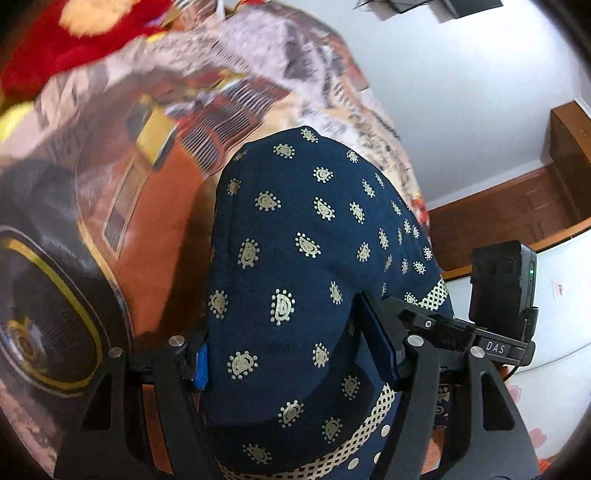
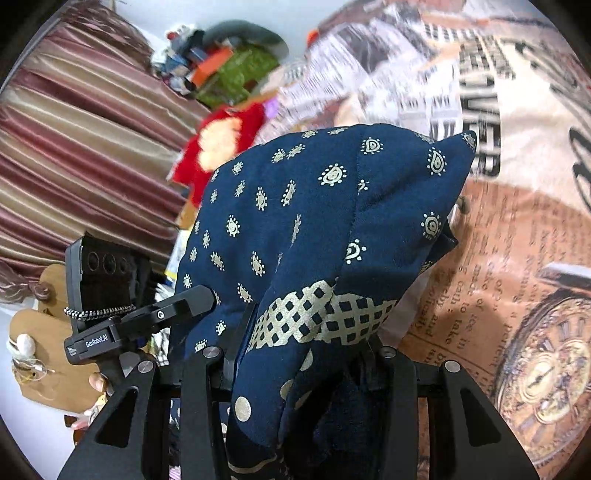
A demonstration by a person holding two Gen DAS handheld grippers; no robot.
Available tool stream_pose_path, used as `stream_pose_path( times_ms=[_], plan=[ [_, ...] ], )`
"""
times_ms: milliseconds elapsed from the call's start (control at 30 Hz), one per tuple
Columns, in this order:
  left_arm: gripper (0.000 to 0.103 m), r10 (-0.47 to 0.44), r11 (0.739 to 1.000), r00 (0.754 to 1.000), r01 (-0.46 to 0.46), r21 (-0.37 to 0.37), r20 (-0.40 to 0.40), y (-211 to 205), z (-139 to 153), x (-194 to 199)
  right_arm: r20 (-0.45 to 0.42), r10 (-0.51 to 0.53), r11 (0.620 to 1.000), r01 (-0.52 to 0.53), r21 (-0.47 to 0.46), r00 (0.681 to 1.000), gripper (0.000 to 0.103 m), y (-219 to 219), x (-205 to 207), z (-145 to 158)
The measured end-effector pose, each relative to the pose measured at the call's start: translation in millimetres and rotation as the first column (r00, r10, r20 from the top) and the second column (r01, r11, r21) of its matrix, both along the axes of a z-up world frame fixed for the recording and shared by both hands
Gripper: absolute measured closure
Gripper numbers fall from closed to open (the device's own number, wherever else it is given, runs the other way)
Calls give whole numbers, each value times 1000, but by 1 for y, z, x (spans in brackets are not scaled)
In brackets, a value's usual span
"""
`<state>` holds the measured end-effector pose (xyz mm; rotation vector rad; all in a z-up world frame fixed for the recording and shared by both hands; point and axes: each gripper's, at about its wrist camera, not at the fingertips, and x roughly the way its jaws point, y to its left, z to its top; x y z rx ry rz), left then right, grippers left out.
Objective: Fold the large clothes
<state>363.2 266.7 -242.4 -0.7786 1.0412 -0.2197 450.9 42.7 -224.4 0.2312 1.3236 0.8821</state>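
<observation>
A large navy garment with gold paisley print and a gold lattice band point(image 1: 295, 236) fills the middle of the left wrist view. My left gripper point(image 1: 291, 354) is shut on it, and the cloth bulges up over the jaws and hides the fingertips. In the right wrist view the same navy garment point(image 2: 325, 221) drapes over my right gripper point(image 2: 303, 354), which is shut on it near the lattice band. Both grippers hold the cloth lifted above the printed bedspread point(image 1: 122, 177).
The bedspread point(image 2: 517, 229) carries a car, newspaper and clock print. A red garment point(image 1: 74, 33) lies at the far end, also in the right view point(image 2: 221, 144). Striped curtains point(image 2: 74, 147) hang left. A wooden cabinet point(image 1: 569, 147) and white wall stand right.
</observation>
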Motion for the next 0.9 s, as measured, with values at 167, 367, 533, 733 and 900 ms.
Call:
stream_pose_path(
  times_ms=[167,367,533,733,900],
  plan=[
    [35,6,1000,999,-7,-19,-41,2,-27,1,-37,7,1000,-8,-27,999,63,5,6,-27],
    [35,22,999,999,-20,43,-43,-2,-23,-7,-47,13,999,-14,-33,999,60,1,3,-32],
    [36,21,956,1000,-15,295,-17,-11,9,-21,-17,13,997,-14,-71,1000,58,-10,-2,-18],
    [36,-11,870,998,-22,493,65,-34,49,-41,204,77,985,-43,-167,976,58,-30,-25,31],
    [36,-76,806,988,-17,592,131,-66,65,-48,408,136,980,-60,-192,903,58,-30,-56,72]
  ],
)
